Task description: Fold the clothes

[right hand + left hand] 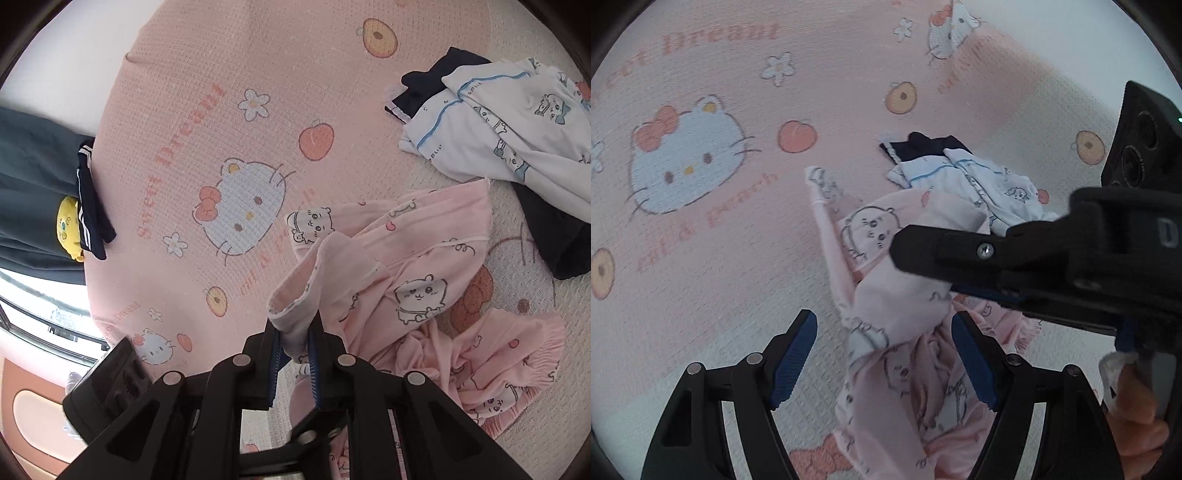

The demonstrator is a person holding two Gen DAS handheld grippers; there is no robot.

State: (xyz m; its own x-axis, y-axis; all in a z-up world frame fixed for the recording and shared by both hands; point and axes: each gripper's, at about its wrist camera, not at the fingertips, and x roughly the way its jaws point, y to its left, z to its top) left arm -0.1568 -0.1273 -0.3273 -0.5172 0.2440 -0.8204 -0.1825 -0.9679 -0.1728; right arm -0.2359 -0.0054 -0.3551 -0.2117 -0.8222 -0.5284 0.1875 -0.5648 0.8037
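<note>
A pink pyjama garment [894,306] with cartoon animal prints lies crumpled on the bed. In the left wrist view my left gripper [884,317] stands open just above it. Part of the cloth runs up between the blue pads [798,354], which do not press on it. My right gripper [901,254] reaches in from the right over the same garment. In the right wrist view the right gripper [295,332] is shut on a lifted edge of the pink garment [417,258]; the rest trails away to the right.
A pink cartoon-cat bedspread [221,110] covers the bed. A white printed garment [517,122] lies on a navy one [428,85] at the far right. Dark clothes [37,166] and striped navy shorts [90,206] lie at the left edge. A hand [1137,417] holds the right gripper.
</note>
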